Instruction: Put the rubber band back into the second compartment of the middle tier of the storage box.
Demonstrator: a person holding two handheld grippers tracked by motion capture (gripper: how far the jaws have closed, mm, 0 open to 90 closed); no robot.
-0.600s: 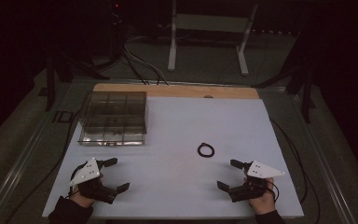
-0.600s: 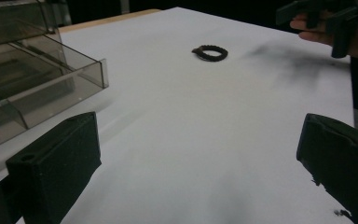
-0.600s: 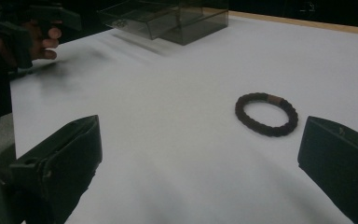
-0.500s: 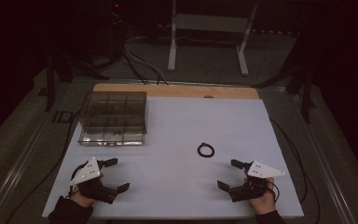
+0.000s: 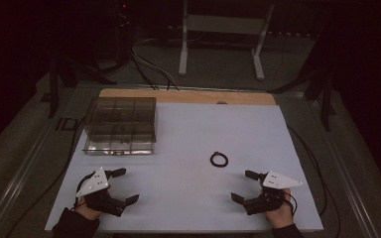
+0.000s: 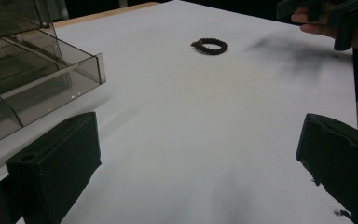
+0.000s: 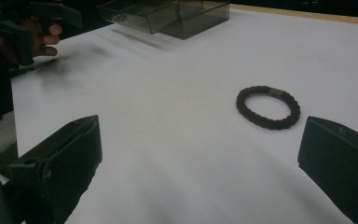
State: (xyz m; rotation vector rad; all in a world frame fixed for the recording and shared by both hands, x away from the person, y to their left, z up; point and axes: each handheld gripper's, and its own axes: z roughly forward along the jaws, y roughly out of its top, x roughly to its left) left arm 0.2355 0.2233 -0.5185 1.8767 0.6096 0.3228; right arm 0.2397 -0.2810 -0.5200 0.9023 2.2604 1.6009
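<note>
White bench [image 5: 188, 148], dark room behind. Left gripper [image 5: 120, 185] and right gripper [image 5: 244, 186] rest at the near edge, both with jaws wide and nothing between them. Black hair tie [image 5: 219, 159] lies flat mid-bench, just ahead of the right gripper, untouched. Smoky clear compartment box [image 5: 120, 126] sits far left; contents too dim to tell.

Overhead plus two low table-level views

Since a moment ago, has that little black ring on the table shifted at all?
No. The black ring lies in the same spot on the white table, equally far from the clear divided box, with both grippers apart from it.
</note>
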